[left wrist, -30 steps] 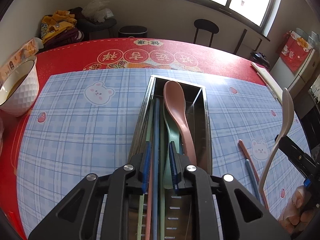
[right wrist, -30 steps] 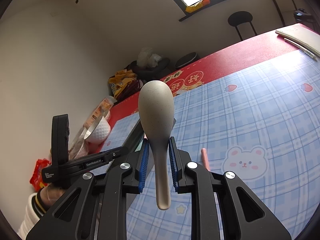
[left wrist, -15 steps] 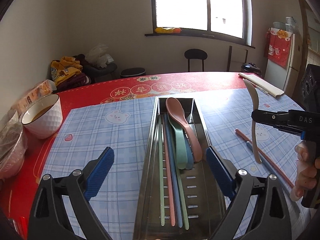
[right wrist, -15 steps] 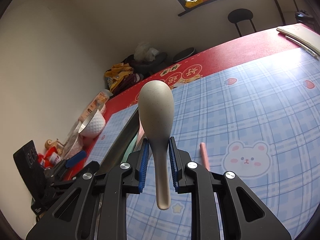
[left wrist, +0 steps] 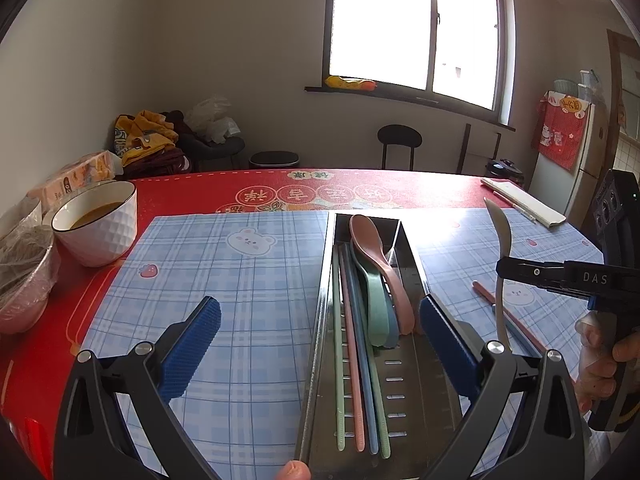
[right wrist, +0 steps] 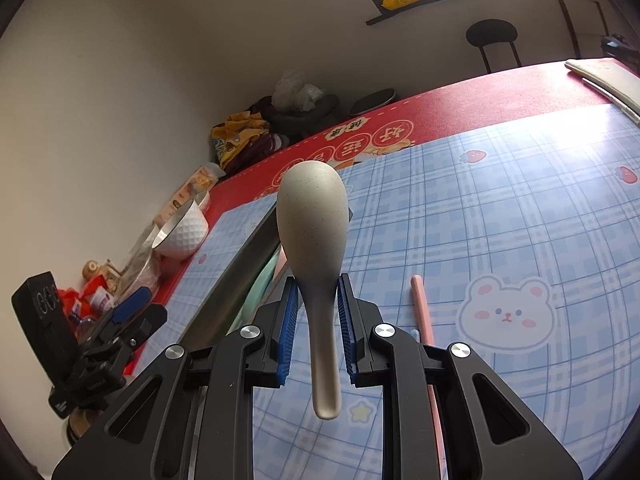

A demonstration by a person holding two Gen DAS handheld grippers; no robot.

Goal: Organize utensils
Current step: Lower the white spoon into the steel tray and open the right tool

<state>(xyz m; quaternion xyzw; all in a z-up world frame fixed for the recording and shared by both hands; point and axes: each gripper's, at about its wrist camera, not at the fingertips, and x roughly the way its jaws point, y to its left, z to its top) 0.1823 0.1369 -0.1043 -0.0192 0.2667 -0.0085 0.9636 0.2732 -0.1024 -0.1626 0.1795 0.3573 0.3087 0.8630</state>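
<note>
Red tablecloth [left wrist: 400,196] with a blue plaid mat [left wrist: 248,280] over it; white wall and bright window [left wrist: 412,24] behind.

Item 1: beige spoon [right wrist: 316,248], held aloft over the mat, bowl up. Right gripper [right wrist: 316,334] is clamped on its handle, blue pads [right wrist: 289,332] pressing both sides. In the left wrist view the same spoon [left wrist: 500,272] stands near upright at 3 o'clock of the tray, apart from it.

Item 2: steel tray [left wrist: 406,256], long, slotted floor, lying on the mat. Contents: pink spoon [left wrist: 376,256], green spoon [left wrist: 374,300] and blue spoon [left wrist: 394,332] overlapping along the right side; chopsticks [left wrist: 352,344] in green, pink and blue laid lengthwise along the left side.

Item 3: pink chopstick [right wrist: 420,304] loose on the mat, at 3 o'clock of the tray, beside a bear print [right wrist: 506,314].

Item 4: left gripper [left wrist: 320,344], jaws spread wide apart, holding nothing, hovering at the tray's near end with one pad [left wrist: 192,348] over the mat.

Item 5: white bowl [left wrist: 96,224] with brown liquid, at 9 o'clock of the tray on the red cloth. Wrapped bowl [left wrist: 24,280] just beside it.

Item 6: black stool [left wrist: 399,140] by the far wall.
</note>
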